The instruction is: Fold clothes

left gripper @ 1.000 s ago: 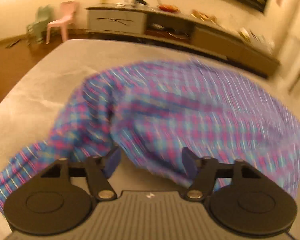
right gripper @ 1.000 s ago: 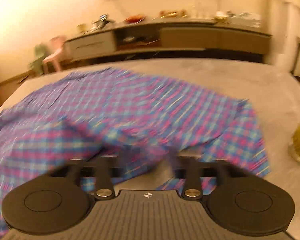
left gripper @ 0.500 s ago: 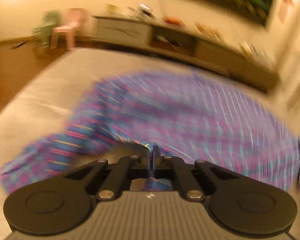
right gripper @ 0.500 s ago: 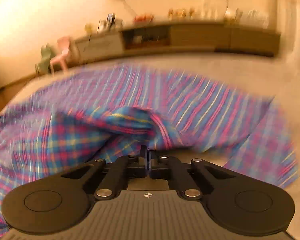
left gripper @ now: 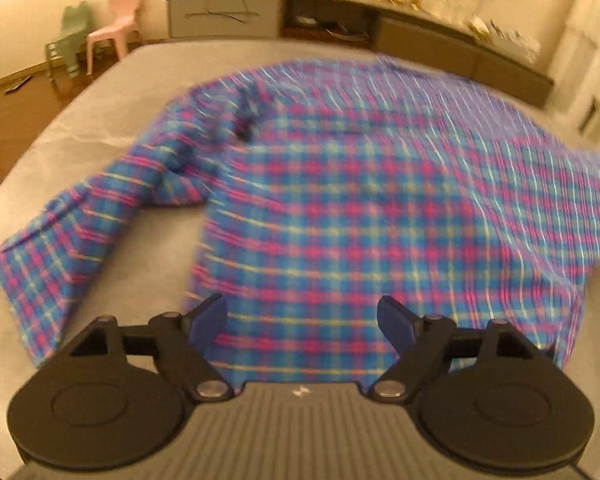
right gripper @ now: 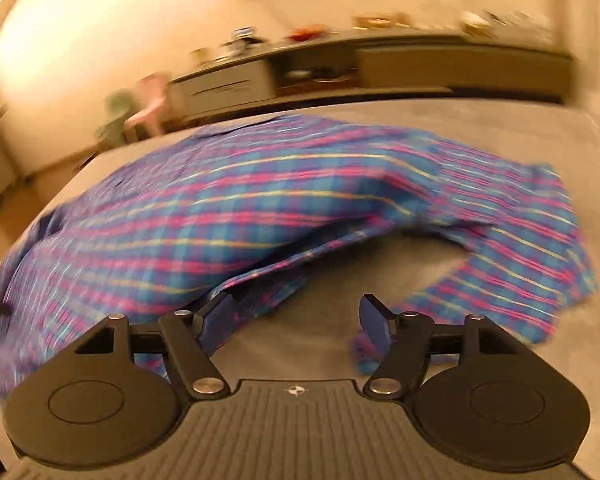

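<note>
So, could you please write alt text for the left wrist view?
A blue and pink plaid shirt lies spread on a grey table, one sleeve stretched out to the left. The left hand-held gripper hangs over the near hem, its jaws just opened and gripping nothing. A long sideboard lines the far wall.

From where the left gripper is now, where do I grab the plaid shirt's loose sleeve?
Take the sleeve at its cuff end, coming from the near left. It lies flat on the grey surface, angled away from the shirt body, so its edge is free for the open left gripper.
</note>
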Tool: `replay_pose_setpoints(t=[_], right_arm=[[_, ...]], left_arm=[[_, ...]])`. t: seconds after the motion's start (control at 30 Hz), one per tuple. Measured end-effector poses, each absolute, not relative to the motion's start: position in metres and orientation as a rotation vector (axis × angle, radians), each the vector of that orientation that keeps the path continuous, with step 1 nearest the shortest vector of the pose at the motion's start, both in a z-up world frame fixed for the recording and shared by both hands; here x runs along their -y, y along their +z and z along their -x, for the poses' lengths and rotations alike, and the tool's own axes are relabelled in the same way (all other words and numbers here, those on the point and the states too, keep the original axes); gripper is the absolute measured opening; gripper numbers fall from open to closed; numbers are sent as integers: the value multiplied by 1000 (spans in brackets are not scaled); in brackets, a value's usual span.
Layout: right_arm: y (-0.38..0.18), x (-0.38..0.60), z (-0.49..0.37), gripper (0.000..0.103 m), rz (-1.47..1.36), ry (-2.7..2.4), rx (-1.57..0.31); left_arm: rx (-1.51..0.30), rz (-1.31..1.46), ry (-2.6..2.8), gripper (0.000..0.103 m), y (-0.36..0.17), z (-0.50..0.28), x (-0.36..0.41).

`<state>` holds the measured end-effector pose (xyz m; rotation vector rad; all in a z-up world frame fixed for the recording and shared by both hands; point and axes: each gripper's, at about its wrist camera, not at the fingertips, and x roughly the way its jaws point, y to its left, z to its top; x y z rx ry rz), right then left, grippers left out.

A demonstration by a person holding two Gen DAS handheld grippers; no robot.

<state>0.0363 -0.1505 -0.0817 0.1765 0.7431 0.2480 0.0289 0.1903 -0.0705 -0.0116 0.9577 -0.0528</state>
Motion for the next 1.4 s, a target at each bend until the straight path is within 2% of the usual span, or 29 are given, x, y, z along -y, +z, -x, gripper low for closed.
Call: replay_pose_setpoints(t=[0.07,0.1,0.17,0.23,0.37,0.47,0.53,0.57,0.6,0.67,0.77,0.9,0.93,0.97,1.0,1.03,1.07,1.1,1.13,1.17,1.2,1.27,1.3,1.33,1.37,1.4], right_arm=[[-82,143,-42,72,-169,265,-731],[-81,140,-44,72,-170,269,-721],[-77,138,-52,72,-178,270,-720],[-69,131,-49,72,-166,283,-706],[-55,124,-40,83,-89,399,-733],[-61,111,-33,83,1,460,-756],[-69,104,-32,82,86,360,-709],[-72,104,-35,76,95,317,-683],[-75,103,-39,48,98,279,-660],[-72,107,-49,0,53,266,-678],[-38,130,-48,0,-141,348,-635],[55,206,14,0,-444,532,-306],[55,218,22,0,-470,499,-287],[51,229,28,0,-487,450,-284],[31,228,19,5,-484,406,-377],[7,225,7,11,-475,363,-491],[-18,215,-5,29,-462,326,-608],[-42,205,-18,49,-448,289,-726],[-58,193,-26,56,-424,283,-781],[-70,181,-33,69,-397,301,-812],[-77,171,-38,74,-383,310,-825],[-86,152,-49,75,-355,315,-822],[-90,142,-56,74,-334,312,-818],[-94,134,-62,71,-318,313,-815],[-98,126,-69,48,-290,311,-813],[-101,119,-75,17,-260,307,-812]], left_arm=[[-954,-44,-38,49,-77,-30,-184],[-949,-39,-29,44,-78,-32,-186],[-947,-21,-4,17,-79,-35,-192],[-950,2,24,9,-78,-38,-199],[-952,18,49,9,-75,-39,-206],[-951,-10,37,9,-73,-39,-199],[-949,-30,28,10,-73,-39,-193],[-948,-38,26,10,-74,-40,-190],[-947,-45,26,10,-74,-40,-189],[-953,-44,39,12,-73,-43,-191],[-955,-36,84,12,-74,-44,-202],[-955,-38,132,12,-73,-43,-214],[-936,-70,133,12,-68,-40,-209],[-913,-101,123,16,-63,-35,-201],[-877,-131,68,18,-53,-28,-188],[-843,-153,-20,29,-43,-19,-171],[-817,-162,-120,45,-33,-8,-155],[-795,-167,-216,53,-27,3,-139],[-780,-189,-288,65,-26,15,-124],[-764,-211,-360,70,-26,26,-108],[-751,-241,-422,73,-27,37,-93],[-746,-365,-477,80,-43,48,-69],[-743,-426,-492,80,-51,53,-58],[-739,-480,-461,73,-60,52,-55],[-734,-535,-430,44,-68,51,-52],[-734,-579,-396,22,-76,49,-50]])
